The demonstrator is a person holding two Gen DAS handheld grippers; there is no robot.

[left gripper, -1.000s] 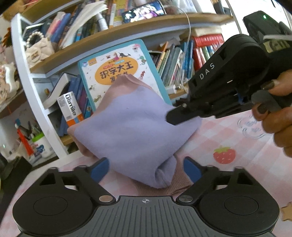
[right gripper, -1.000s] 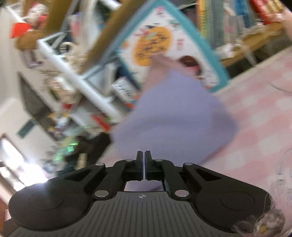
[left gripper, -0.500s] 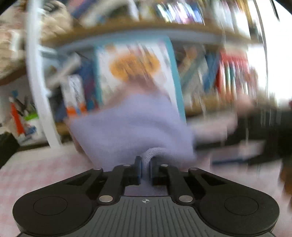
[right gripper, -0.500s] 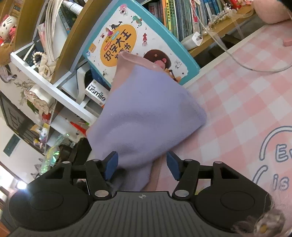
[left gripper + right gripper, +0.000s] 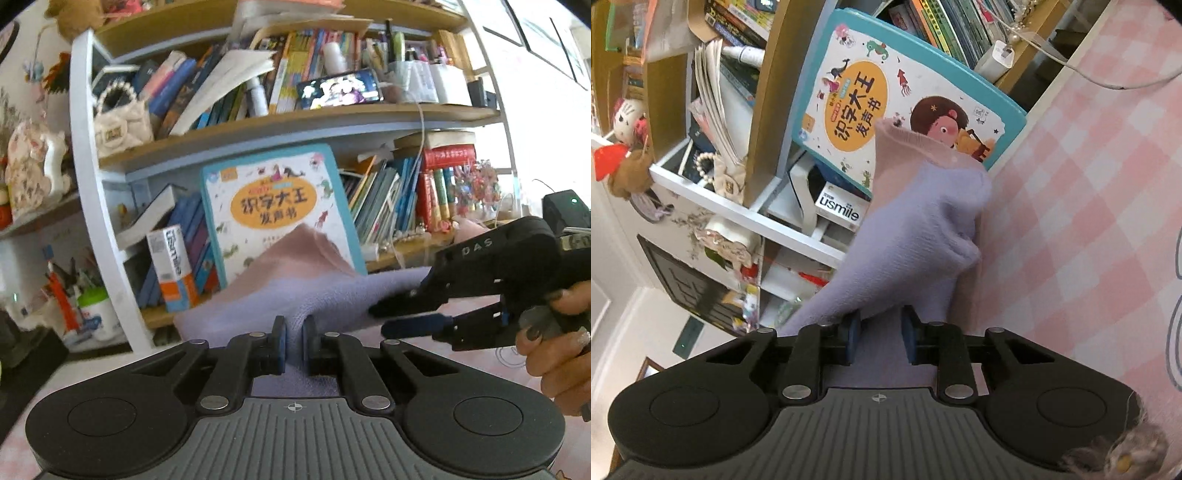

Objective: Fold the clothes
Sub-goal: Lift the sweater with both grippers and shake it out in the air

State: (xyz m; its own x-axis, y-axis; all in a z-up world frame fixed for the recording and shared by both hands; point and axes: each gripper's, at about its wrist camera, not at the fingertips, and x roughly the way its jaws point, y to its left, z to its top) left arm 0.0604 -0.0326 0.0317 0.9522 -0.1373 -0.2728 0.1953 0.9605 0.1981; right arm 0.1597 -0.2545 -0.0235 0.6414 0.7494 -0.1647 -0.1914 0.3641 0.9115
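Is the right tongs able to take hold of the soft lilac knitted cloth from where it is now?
Probably yes. The lilac knitted cloth already lies between the closing pads of the right tongs, with nothing in the way.

The left gripper [image 5: 293, 341] pinches a fold of the lavender cloth [image 5: 332, 291] before a children's book [image 5: 275, 214] on the bookshelf [image 5: 295, 122], while the right gripper [image 5: 410, 317], in a hand [image 5: 554, 343], closes with cloth between its fingers.
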